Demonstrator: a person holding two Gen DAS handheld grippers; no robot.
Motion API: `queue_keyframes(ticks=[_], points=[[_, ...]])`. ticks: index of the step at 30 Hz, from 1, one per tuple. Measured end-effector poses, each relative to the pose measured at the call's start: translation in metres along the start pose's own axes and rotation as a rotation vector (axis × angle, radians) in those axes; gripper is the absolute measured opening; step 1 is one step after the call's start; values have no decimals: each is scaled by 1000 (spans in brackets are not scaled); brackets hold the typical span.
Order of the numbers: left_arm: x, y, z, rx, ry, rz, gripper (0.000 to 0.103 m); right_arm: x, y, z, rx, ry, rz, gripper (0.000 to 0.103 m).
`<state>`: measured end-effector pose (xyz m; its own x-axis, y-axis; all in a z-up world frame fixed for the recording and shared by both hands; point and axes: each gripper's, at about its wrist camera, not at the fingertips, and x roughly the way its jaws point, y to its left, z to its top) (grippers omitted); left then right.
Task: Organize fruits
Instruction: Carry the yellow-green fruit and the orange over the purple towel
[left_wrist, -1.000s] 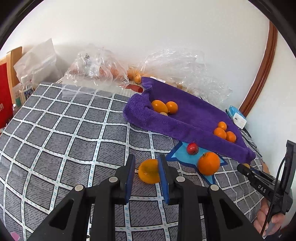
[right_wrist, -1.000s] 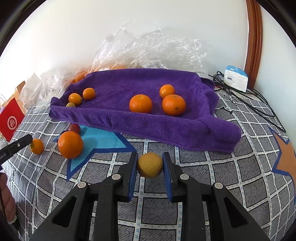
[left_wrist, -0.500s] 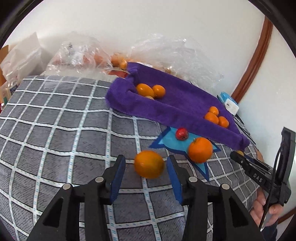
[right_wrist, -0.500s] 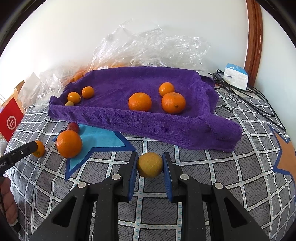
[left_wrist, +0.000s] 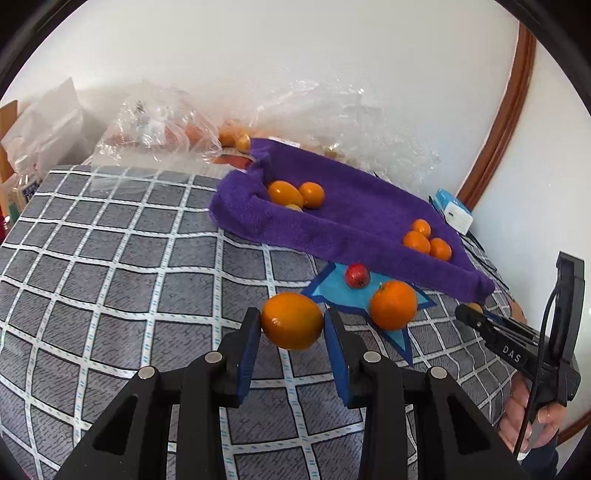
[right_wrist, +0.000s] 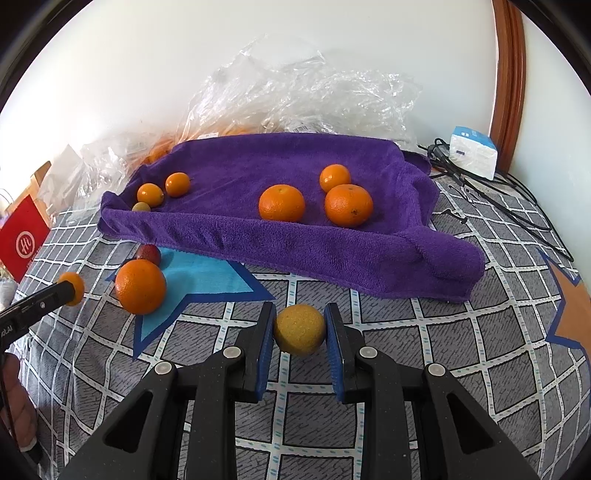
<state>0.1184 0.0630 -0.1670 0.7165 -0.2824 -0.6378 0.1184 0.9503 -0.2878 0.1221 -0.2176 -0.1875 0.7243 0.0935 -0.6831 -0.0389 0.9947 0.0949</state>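
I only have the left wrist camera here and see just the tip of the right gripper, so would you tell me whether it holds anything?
Observer: Yes. The right gripper is shut on a round yellow fruit, pinched between both blue pads.
Operator: Thank you. Is there anything beside the white and blue box that I should avoid?
Observer: Black cables lie tangled beside the box and trail across the checked bedspread.
Operator: And what lies to the right, past the purple towel?
Observer: An orange star patch with a blue edge, on the bedspread beyond the rolled end of the towel.
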Motion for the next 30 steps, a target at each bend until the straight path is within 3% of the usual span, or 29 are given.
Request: queue_keyframes(ticks=[8,16,30], points=[[-20,-6,21,-19,-33,10,33,-8,-4,8,17,-2,10,27],[-25,-31,56,9,-70,38,33,-31,-11,52,9,-80,-6,26],[23,-56,115,29,-39,71,33,-18,-51,113,66,-92,-63,27]])
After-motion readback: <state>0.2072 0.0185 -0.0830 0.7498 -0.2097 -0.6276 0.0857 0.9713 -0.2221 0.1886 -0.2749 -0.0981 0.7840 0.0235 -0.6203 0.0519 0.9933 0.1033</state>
